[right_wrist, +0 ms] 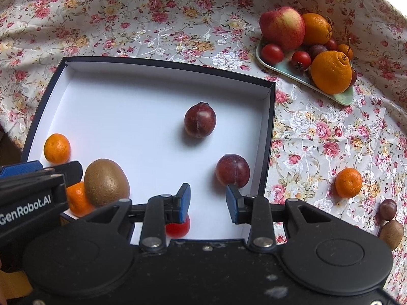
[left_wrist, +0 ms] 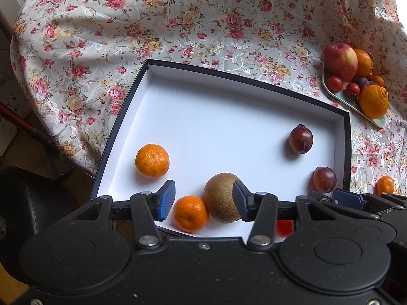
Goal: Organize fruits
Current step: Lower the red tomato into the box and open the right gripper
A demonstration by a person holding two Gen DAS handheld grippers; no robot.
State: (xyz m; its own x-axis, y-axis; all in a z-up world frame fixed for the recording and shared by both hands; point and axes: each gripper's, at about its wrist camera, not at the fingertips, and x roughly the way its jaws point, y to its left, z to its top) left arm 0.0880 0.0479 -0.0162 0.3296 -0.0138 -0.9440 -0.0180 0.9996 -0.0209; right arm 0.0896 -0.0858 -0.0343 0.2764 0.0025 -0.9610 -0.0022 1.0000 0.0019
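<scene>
1. right wrist view shows the box [right_wrist: 270, 117] on the floral cloth [right_wrist: 152, 12] already holding six fruits: two plums, one mid-box [right_wrist: 200, 120] and one by the box's right wall [right_wrist: 232, 170], a kiwi [right_wrist: 106, 182] near the box's front left, two mandarins beside it [right_wrist: 57, 148] [right_wrist: 77, 199], and a small red fruit [right_wrist: 178, 227] at the box's front edge.
2. right gripper [right_wrist: 208, 201] hangs over the box's front edge, jaws apart with nothing pinched; the red fruit lies just under its left pad, so i judge it let go there, though i cannot be sure.
3. left gripper [left_wrist: 203, 200] hovers over the box's front left, jaws wide, nothing grasped; the kiwi and one mandarin sit below, between its pads.
4. left to do, by my reckoning: outside the box to its right lie a mandarin [right_wrist: 348, 182], a dark round fruit [right_wrist: 388, 209] and a second kiwi [right_wrist: 391, 233].
5. beyond the box's far right corner, the plate [right_wrist: 346, 99] is heaped with an apple [right_wrist: 282, 27], oranges [right_wrist: 330, 72], tomatoes and more.
6. so roughly a third along, if all must go in the box.
</scene>
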